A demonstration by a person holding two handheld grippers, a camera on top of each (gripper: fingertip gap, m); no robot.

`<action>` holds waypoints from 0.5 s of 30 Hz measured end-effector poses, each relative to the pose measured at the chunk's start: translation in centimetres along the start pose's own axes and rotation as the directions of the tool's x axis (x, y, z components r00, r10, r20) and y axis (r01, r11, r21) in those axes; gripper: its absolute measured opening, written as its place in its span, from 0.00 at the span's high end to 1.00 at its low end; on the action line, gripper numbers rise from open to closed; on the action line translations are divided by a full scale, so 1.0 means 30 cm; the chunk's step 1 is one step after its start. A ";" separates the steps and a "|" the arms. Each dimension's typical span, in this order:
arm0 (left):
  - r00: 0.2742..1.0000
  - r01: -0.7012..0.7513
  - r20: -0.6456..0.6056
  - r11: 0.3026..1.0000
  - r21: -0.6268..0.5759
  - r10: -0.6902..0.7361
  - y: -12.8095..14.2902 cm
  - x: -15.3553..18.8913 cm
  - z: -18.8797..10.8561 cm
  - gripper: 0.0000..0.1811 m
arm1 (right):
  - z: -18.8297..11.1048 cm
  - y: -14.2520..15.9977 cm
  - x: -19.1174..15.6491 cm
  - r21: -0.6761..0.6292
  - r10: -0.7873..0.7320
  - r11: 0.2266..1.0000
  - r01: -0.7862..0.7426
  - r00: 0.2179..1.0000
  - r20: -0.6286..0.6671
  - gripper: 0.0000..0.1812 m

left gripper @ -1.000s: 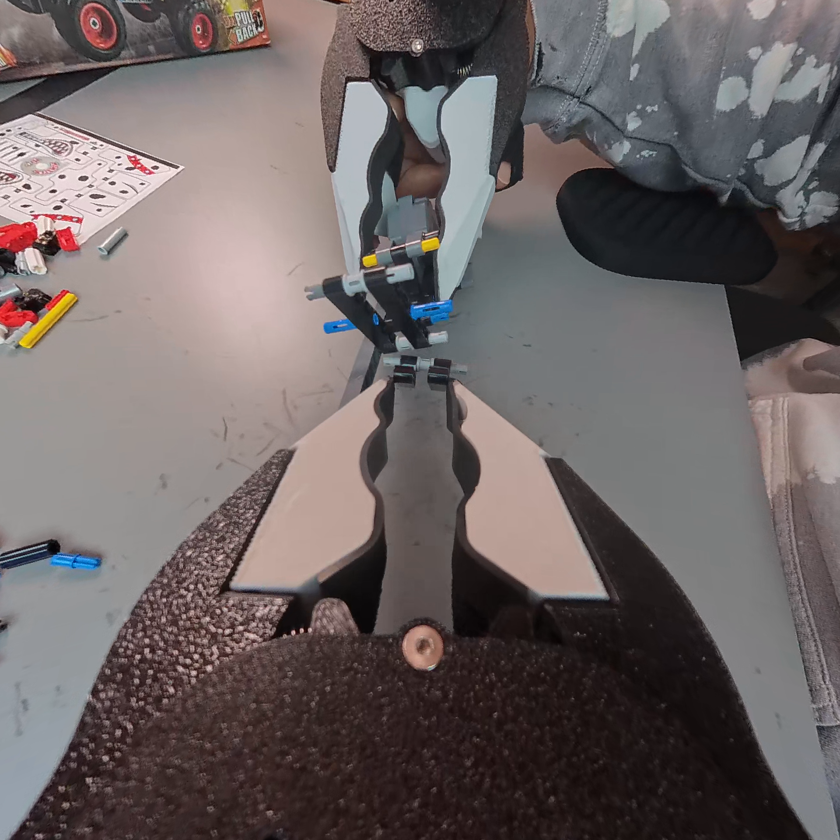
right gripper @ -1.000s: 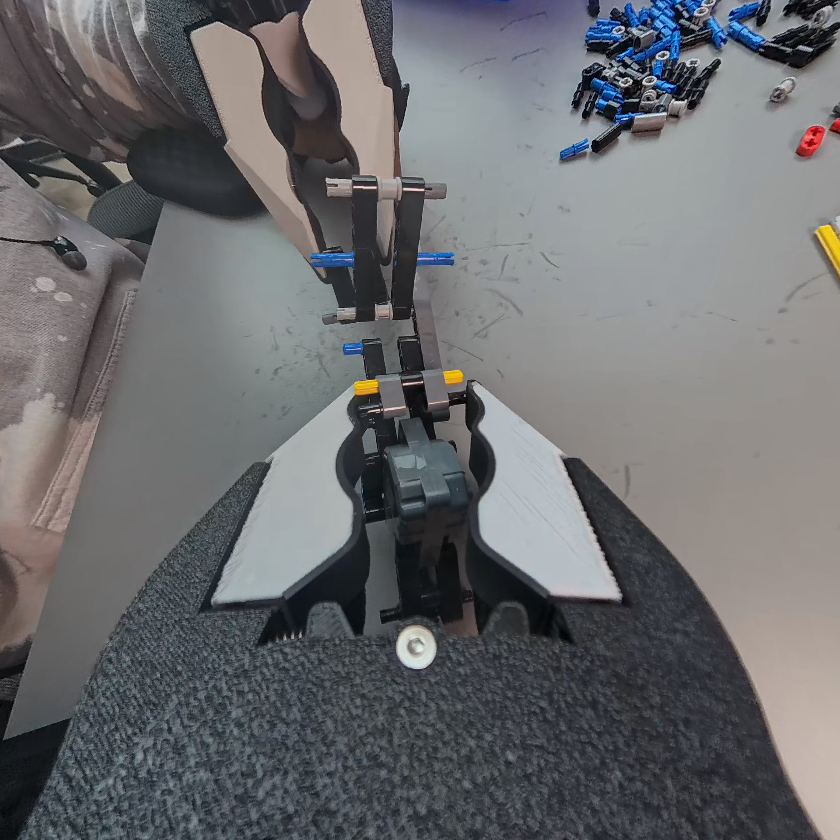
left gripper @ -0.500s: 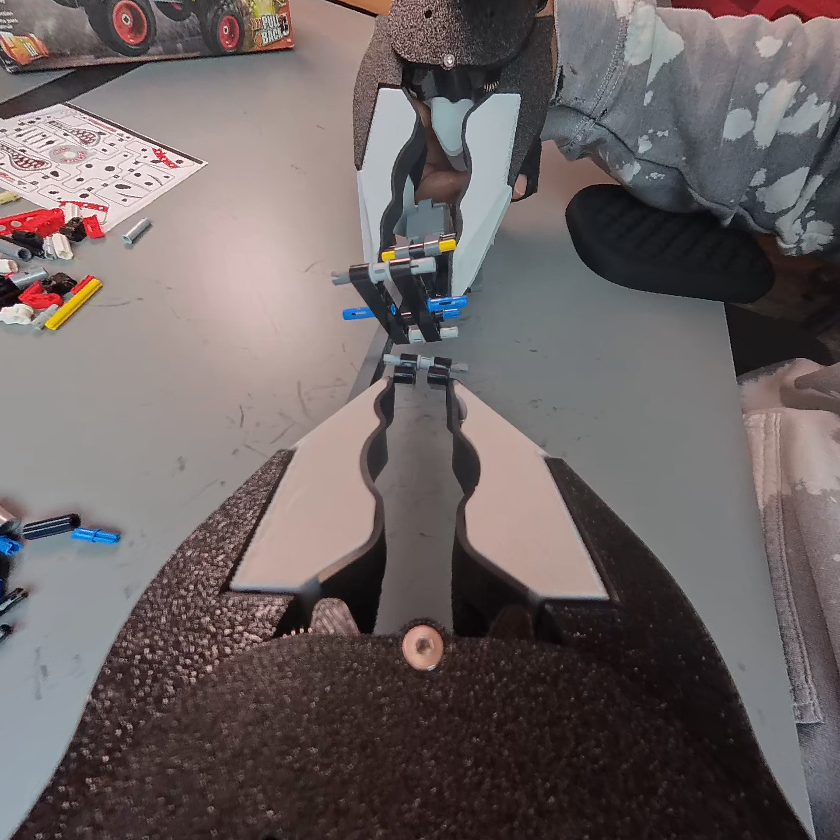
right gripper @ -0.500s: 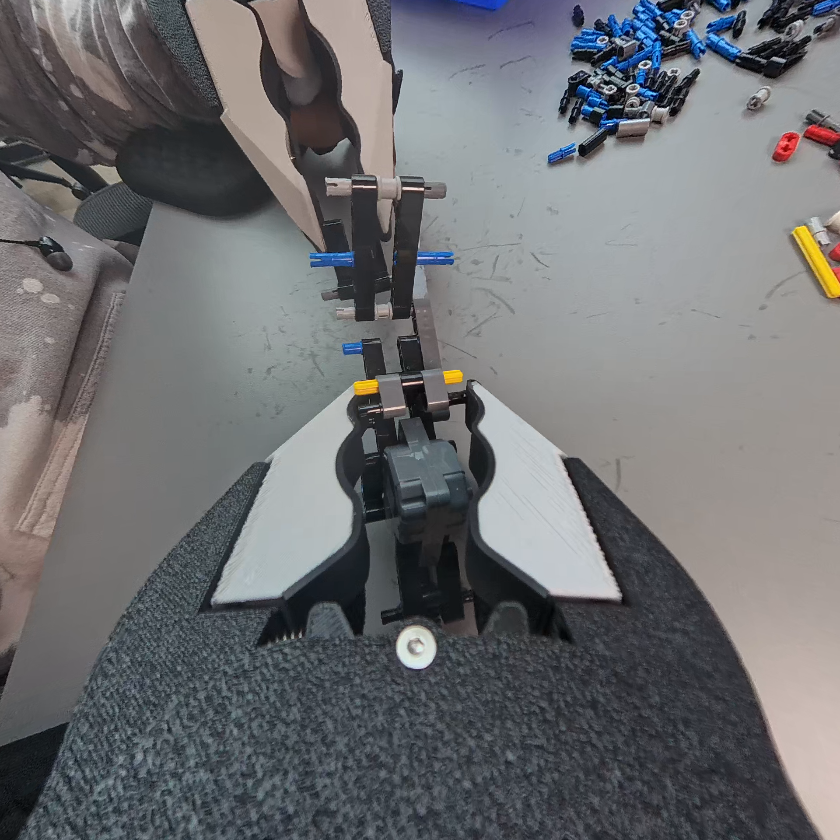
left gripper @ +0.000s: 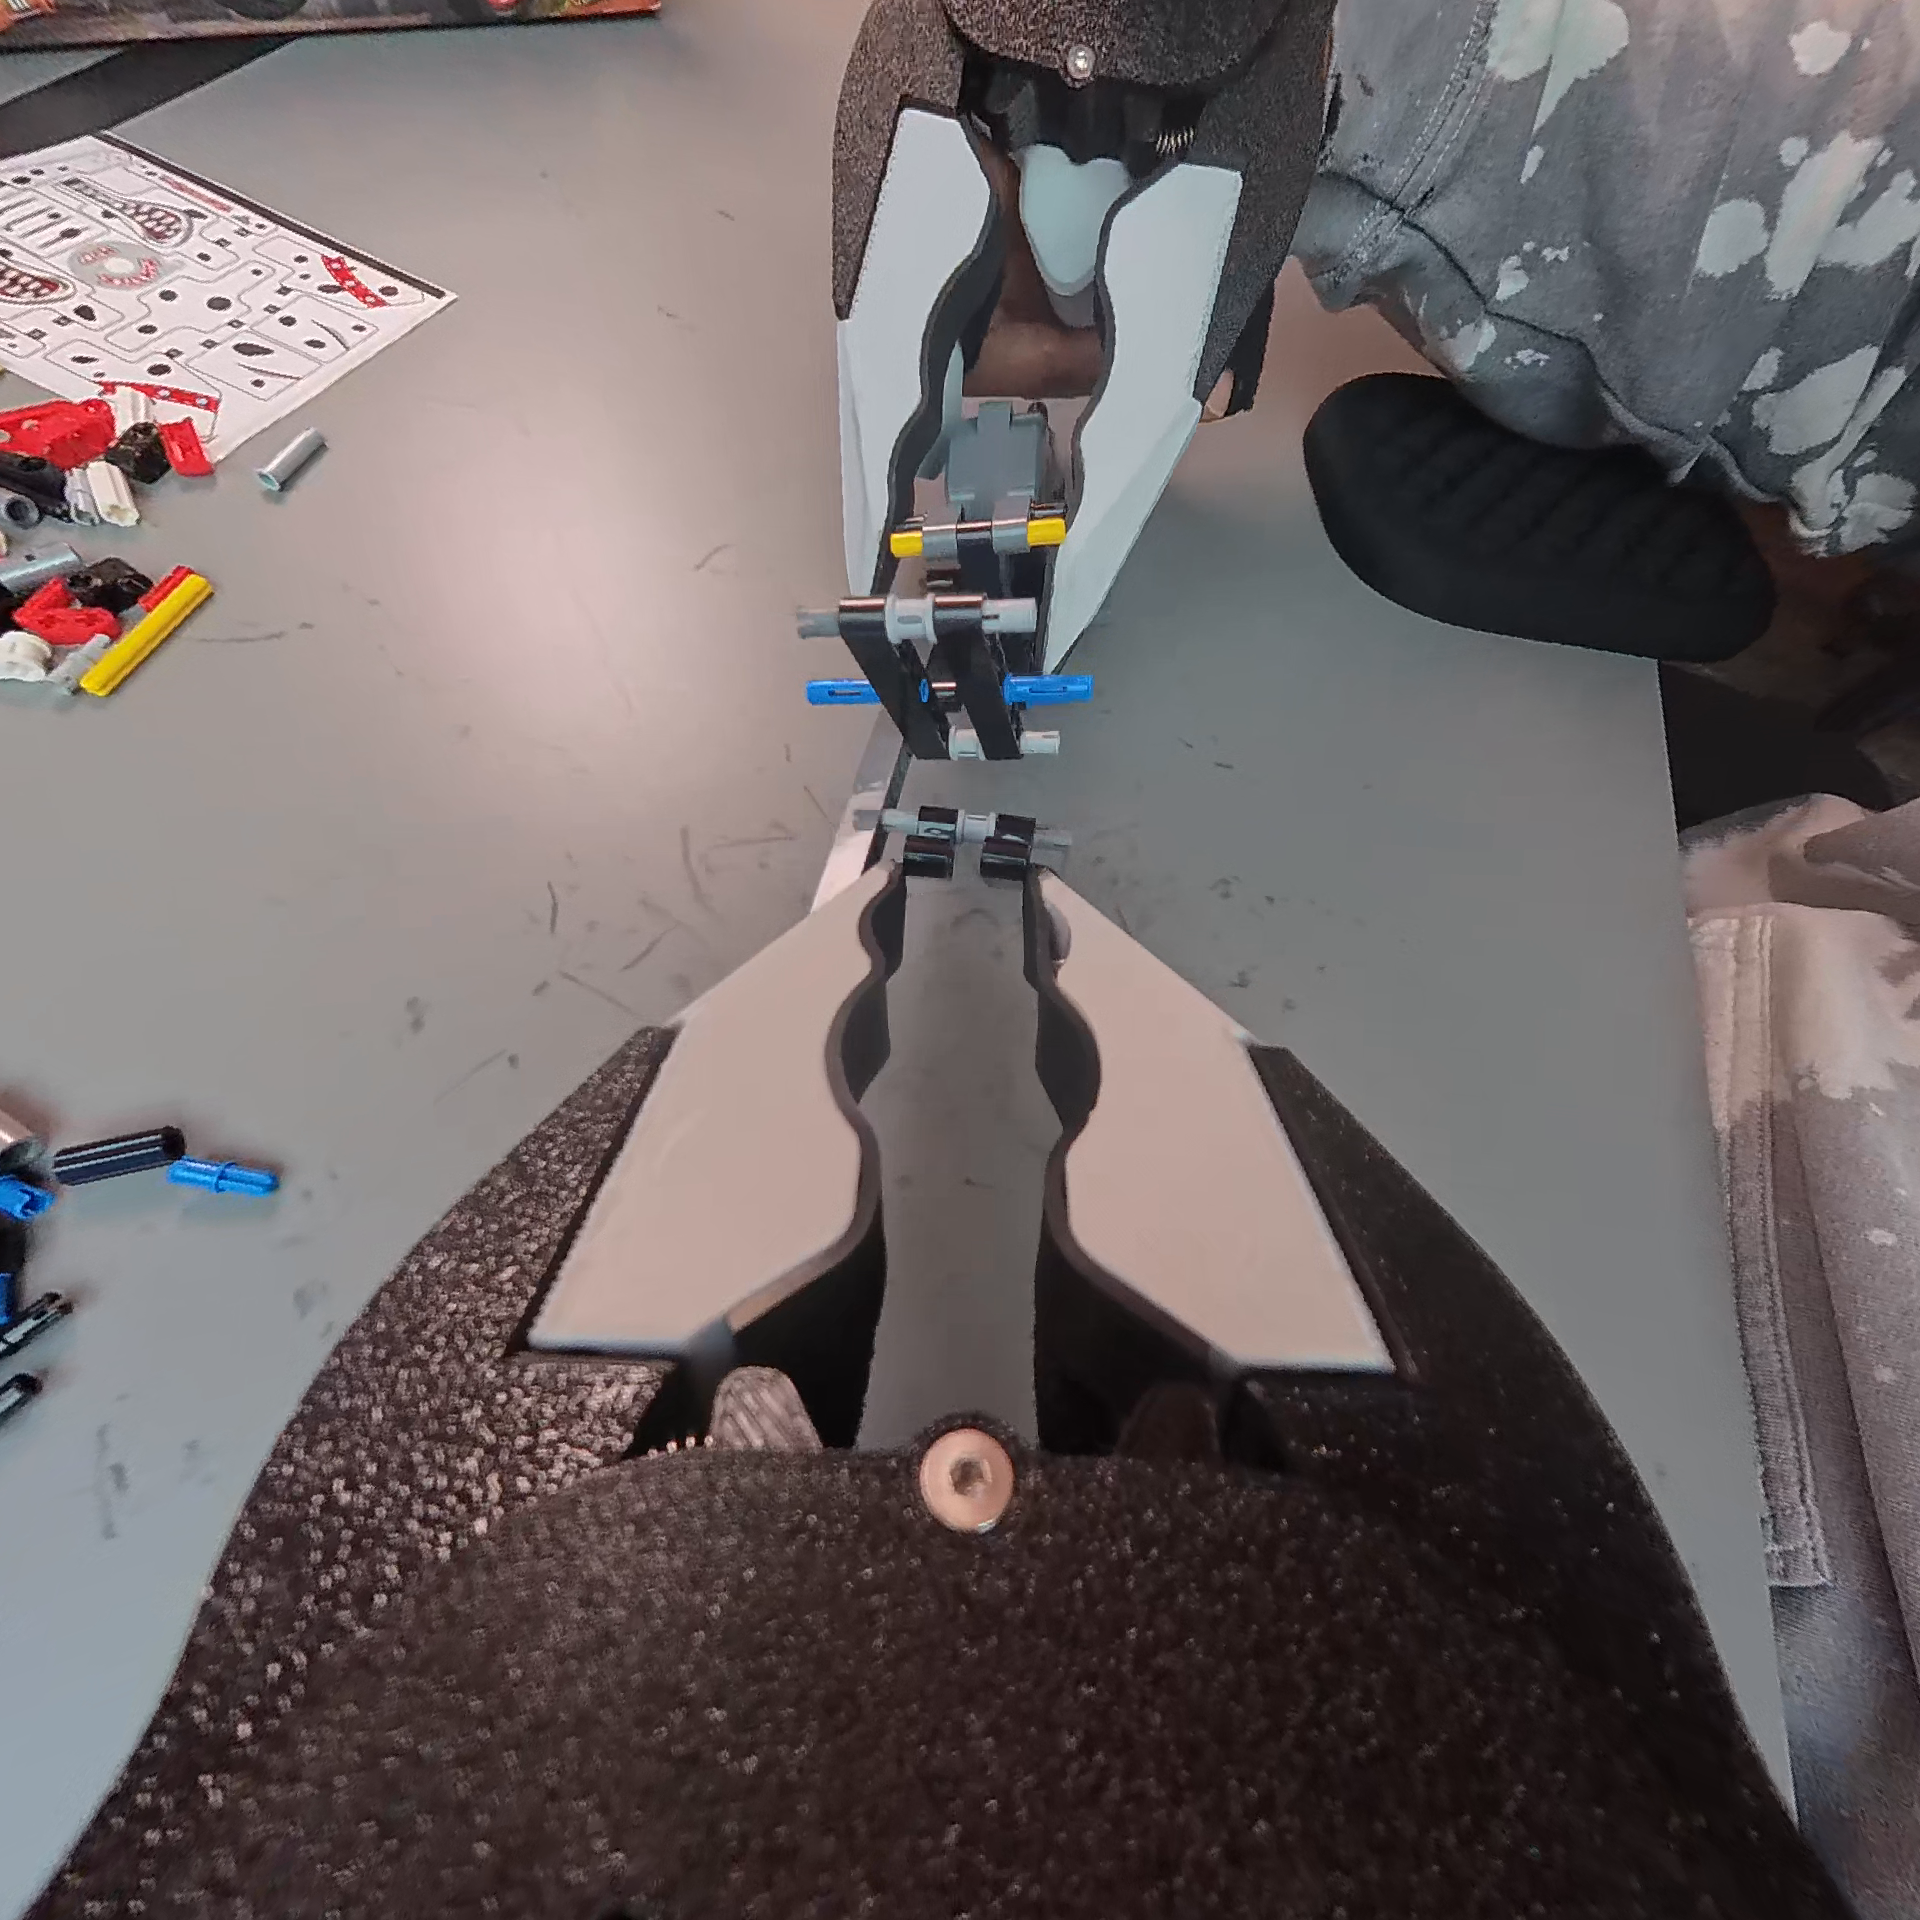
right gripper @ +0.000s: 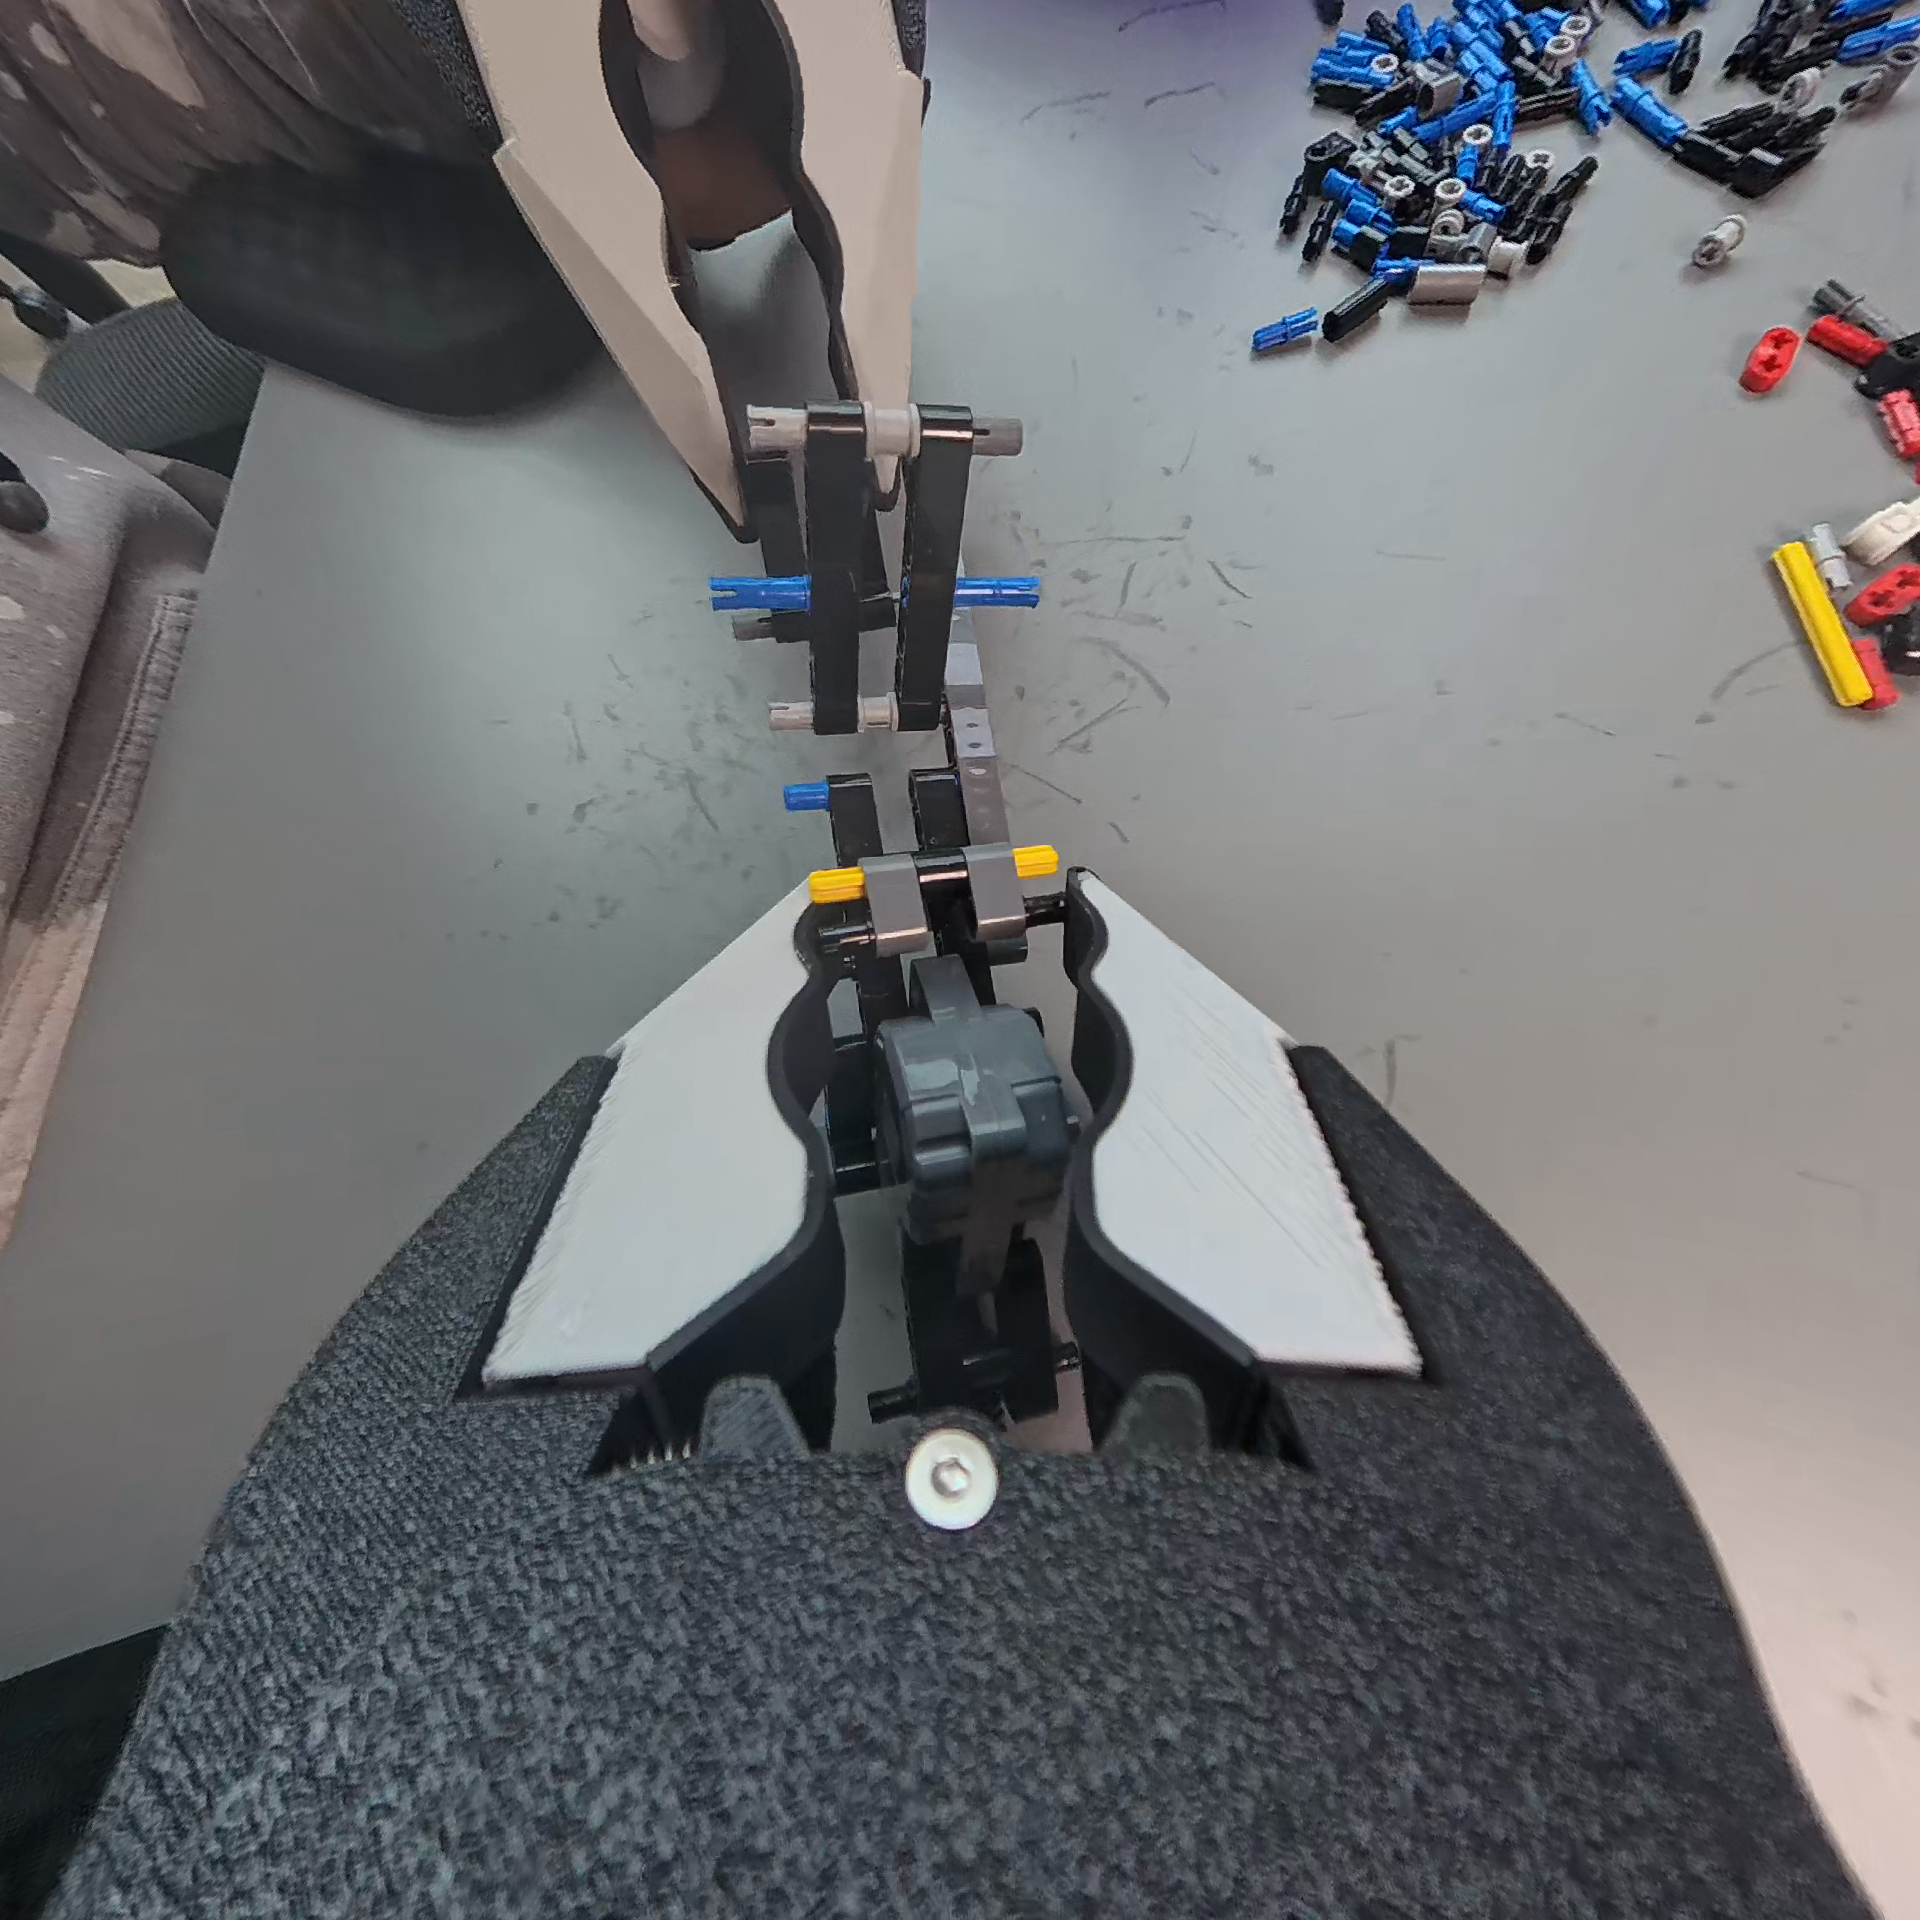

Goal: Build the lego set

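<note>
My right gripper [right gripper: 948,894] is shut on a dark grey pull-back motor [right gripper: 966,1101] with black beams and a yellow axle [right gripper: 831,885], held above the grey table [right gripper: 1455,935]. My left gripper [left gripper: 961,878] faces it, tips shut on the end of a black beam frame [right gripper: 831,561] with grey axles and blue pins. In the left wrist view the frame [left gripper: 935,675] stands between my tips and the right gripper [left gripper: 961,623], with the motor [left gripper: 992,457] behind. The left gripper [right gripper: 821,468] shows at the top of the right wrist view. I cannot tell whether frame and motor part are joined.
A pile of blue, black and grey pins [right gripper: 1507,135] lies far right. Red parts and a yellow axle [right gripper: 1818,623] lie at the right edge. A sticker sheet [left gripper: 156,270] and loose parts [left gripper: 94,613] lie left. The table edge [left gripper: 1704,1143] and a person's sleeve [left gripper: 1662,208] are right.
Both grips hold. In the left wrist view the right gripper and the beam frame have shifted right and come a little nearer. The right wrist view has barely changed.
</note>
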State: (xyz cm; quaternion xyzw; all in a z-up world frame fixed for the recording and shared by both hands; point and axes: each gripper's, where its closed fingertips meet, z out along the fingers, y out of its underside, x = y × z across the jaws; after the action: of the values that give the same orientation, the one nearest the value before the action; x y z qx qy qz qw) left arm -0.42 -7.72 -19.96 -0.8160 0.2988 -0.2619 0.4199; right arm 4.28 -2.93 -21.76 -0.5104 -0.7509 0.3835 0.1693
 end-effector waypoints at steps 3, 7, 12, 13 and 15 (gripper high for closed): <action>1.000 0.003 -0.007 1.000 -0.025 -0.003 0.014 0.002 0.002 0.86 | 0.007 0.007 -0.002 -0.041 -0.058 0.998 0.057 0.997 -0.041 0.77; 0.999 -0.050 0.012 0.993 -0.111 0.051 0.058 0.011 0.021 0.86 | 0.023 0.031 -0.010 -0.167 -0.235 0.963 0.211 0.962 -0.137 0.77; 0.988 -0.137 0.042 0.969 -0.205 0.148 0.096 0.031 0.048 0.86 | 0.031 0.049 -0.025 -0.312 -0.415 0.886 0.343 0.886 -0.206 0.77; 0.987 -0.138 0.047 0.968 -0.210 0.151 0.093 0.033 0.048 0.86 | 0.029 0.050 -0.027 -0.334 -0.438 0.873 0.356 0.874 -0.213 0.77; 0.986 -0.147 0.049 0.966 -0.215 0.161 0.090 0.039 0.050 0.86 | 0.027 0.050 -0.030 -0.362 -0.460 0.857 0.367 0.861 -0.217 0.77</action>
State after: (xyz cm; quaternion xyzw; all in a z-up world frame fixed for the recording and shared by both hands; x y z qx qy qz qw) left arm 0.68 -9.01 -22.78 -0.8383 0.3732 -0.1681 0.3601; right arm 5.10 -3.79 -23.29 -0.4066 -0.8600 0.1349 0.2771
